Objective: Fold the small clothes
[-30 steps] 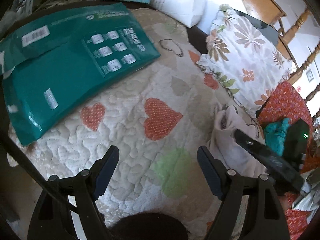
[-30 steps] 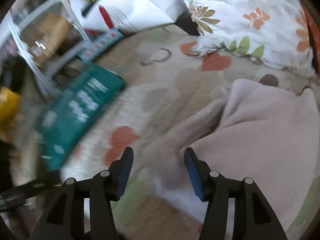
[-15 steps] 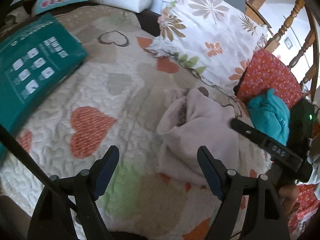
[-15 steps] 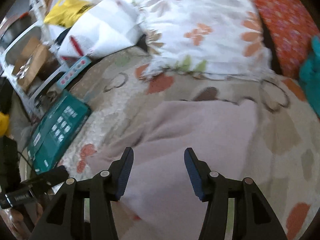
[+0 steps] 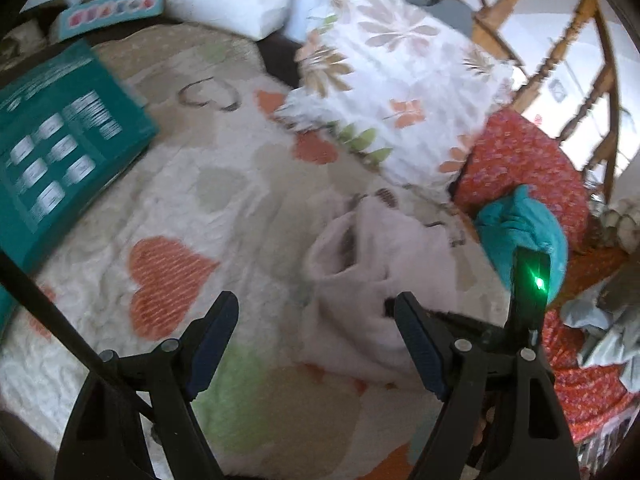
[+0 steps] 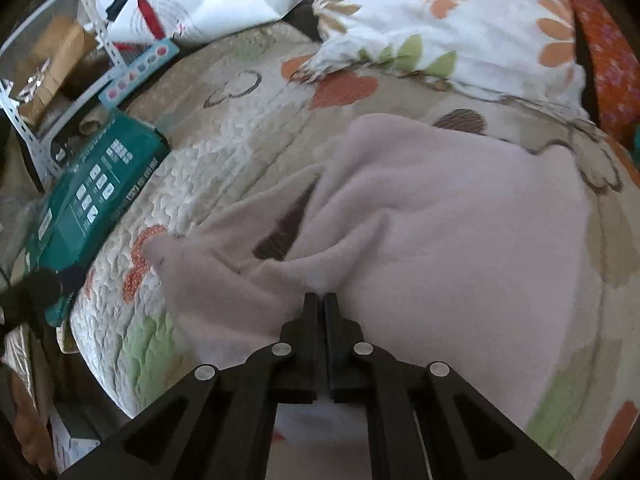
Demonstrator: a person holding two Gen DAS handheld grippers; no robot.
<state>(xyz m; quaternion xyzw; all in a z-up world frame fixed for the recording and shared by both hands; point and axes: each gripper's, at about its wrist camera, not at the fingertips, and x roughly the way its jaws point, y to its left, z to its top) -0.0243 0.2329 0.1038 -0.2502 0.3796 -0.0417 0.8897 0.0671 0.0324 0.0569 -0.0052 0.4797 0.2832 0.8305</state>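
A pale pink fleece garment (image 6: 440,220) lies rumpled on the heart-patterned quilt (image 6: 248,152). My right gripper (image 6: 320,296) is shut on a raised fold near its front edge, and the cloth puckers toward the pinched jaws. In the left wrist view the same garment (image 5: 352,280) sits just ahead and to the right, one opening gaping upward. My left gripper (image 5: 314,304) hovers open above the quilt (image 5: 172,280) at the garment's left edge, with nothing between its fingers. The right tool's black body with a green light (image 5: 539,281) shows at the right.
A teal box (image 5: 52,152) lies on the quilt's left side. A floral pillow (image 5: 392,92) rests behind the garment. A teal cloth (image 5: 524,232) sits on a red patterned cushion (image 5: 528,168) at the right, with a wooden chair (image 5: 560,52) beyond.
My right gripper has come down onto the pink garment and closed on a fold. The left gripper has swung right toward the garment, staying open.
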